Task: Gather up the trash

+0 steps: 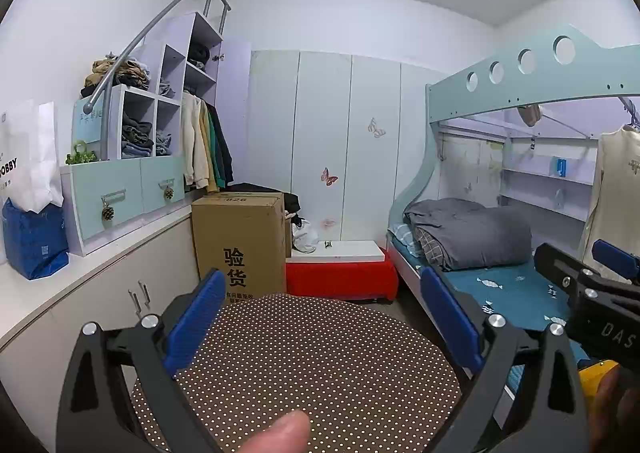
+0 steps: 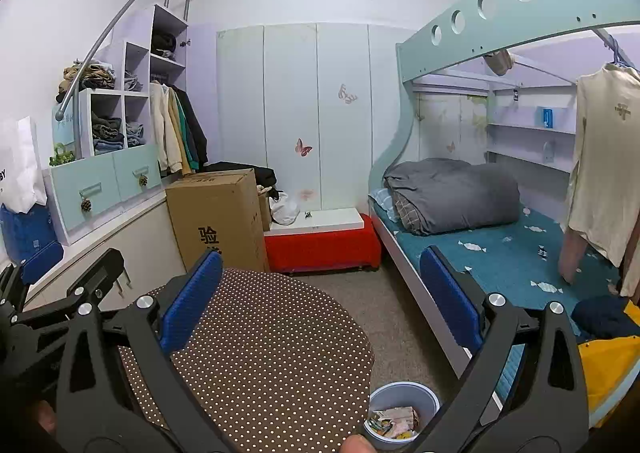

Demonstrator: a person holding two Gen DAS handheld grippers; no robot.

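Both grippers spread wide, empty, above dotted table.
L view: thumb (image 1: pixel 290 429) nearest, left gripper (image 1: pixel 324 317) level over dotted table (image 1: pixel 320 365), right gripper (image 1: pixel 600 277) beside it. R view: right gripper (image 2: pixel 320 301) wide, nothing held; trash bin (image 2: pixel 402 413) w/ paper scraps below, to its right. Risk: no loose trash visible, a blind reach may knock bin.

- The right tool (image 2: pixel 320 293) hangs wide open and empty above the round polka-dot table (image 2: pixel 272 353).
- A small bin (image 2: pixel 404 399) holding scraps stands on the floor between table and bed (image 2: pixel 500 253).
- The left tool (image 2: pixel 60 285) shows at the left edge.
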